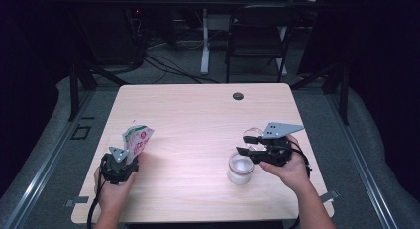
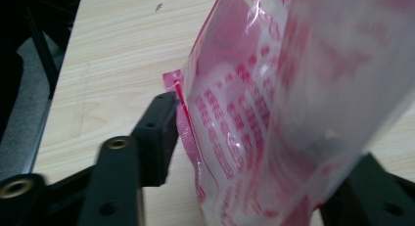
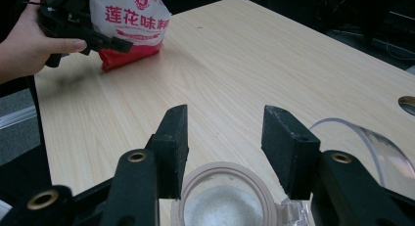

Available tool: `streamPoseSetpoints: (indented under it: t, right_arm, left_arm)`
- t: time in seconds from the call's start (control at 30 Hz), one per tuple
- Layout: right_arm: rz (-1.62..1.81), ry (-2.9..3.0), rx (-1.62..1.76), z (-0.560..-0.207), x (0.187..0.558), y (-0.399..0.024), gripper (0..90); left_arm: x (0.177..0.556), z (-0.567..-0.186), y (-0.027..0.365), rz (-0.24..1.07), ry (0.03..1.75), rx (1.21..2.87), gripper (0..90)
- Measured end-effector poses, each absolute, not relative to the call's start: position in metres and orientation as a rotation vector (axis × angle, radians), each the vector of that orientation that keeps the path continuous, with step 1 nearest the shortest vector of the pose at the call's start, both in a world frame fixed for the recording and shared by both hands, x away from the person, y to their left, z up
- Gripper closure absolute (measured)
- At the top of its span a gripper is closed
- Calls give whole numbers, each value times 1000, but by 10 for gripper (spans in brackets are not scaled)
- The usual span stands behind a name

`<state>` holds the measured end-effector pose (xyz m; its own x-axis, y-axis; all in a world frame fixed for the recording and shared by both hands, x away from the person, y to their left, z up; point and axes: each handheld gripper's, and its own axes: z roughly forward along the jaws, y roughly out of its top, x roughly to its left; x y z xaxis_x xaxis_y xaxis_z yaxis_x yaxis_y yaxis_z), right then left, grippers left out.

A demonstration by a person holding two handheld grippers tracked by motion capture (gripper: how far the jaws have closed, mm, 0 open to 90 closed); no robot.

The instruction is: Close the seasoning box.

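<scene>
- A person at a pale wooden table (image 1: pixel 198 115) works two hand-held tongs: the left gripper (image 1: pixel 125 157) at the near left, the right gripper (image 1: pixel 250 145) at the near right, well apart from each other.
- Between the left gripper's jaws stands a red-and-white printed pouch (image 1: pixel 136 139), its lower end resting on the table. In the left gripper view the pouch (image 2: pixel 274 108) has the left pad just beside its sealed edge while the right one is hidden behind the plastic; the jaws look parted, and no firm squeeze on the bag can be made out.
- The right gripper (image 3: pixel 225 147) hovers with its jaws spread wide just over the mouth of an open glass jar (image 3: pixel 224 196) that holds white grains; the pads (image 3: pixel 172 147) touch nothing.
- The jar (image 1: pixel 240 168) stands on the table just under that gripper, and its clear hinged lid (image 3: pixel 367 143) is swung back to the far side.
- Judging by the layout, filling looks done: grains sit in the jar and the pouch is set down upright. Shutting the lid appears to remain, and perhaps sealing the pouch.
</scene>
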<state>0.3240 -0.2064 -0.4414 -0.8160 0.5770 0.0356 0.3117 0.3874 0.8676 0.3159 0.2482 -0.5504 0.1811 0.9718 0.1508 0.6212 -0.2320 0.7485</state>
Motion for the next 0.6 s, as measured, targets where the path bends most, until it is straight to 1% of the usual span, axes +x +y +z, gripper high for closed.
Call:
streamPoseSetpoints:
  t: [0.13,0.27,0.37,0.4,0.6]
  right_arm:
    - [1404,2375,785,-441,324,-206,525]
    - [1404,2371,786,-441,324,-207,524]
    - [1410,2365,787,-440,324,-208,521]
    - [1410,2364,787,-440,324,-208,521]
    - [1412,2349,792,-438,323,-209,515]
  left_arm:
    - [313,-547,245,858,1454,1933,364]
    - [309,-542,244,835,1409,1890,289]
    - [305,-538,242,831,1377,1876,272]
    - [304,-536,241,832,1364,1872,254]
    - [299,-530,236,818,1326,1856,251]
